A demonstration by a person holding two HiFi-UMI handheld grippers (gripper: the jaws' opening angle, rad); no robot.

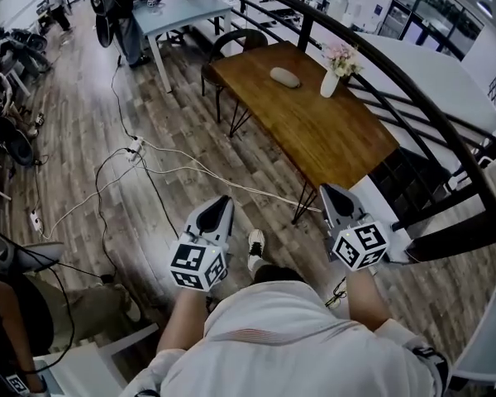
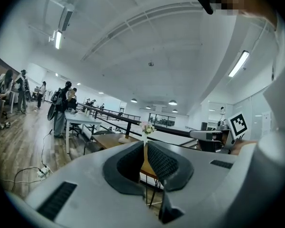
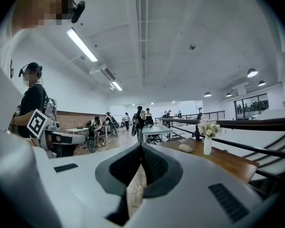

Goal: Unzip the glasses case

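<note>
A beige oval glasses case [image 1: 284, 77] lies on the far part of a brown wooden table [image 1: 314, 131], close to a white vase of flowers [image 1: 332, 79]. The right gripper view shows the case [image 3: 185, 147] beside the vase [image 3: 207, 143]. My left gripper [image 1: 224, 204] is held over the floor, well short of the table, jaws shut with nothing in them. My right gripper [image 1: 330, 193] hovers by the table's near corner, also shut and holding nothing. In the left gripper view the shut pads [image 2: 146, 148] point at the table and flowers [image 2: 147, 127].
A black railing [image 1: 380, 81] runs along the table's right side. White cables and a power strip [image 1: 134, 149] lie on the wood floor to the left. A chair [image 1: 231, 44] stands at the table's far end, with a light table [image 1: 178, 11] behind it. Several people are at the far left.
</note>
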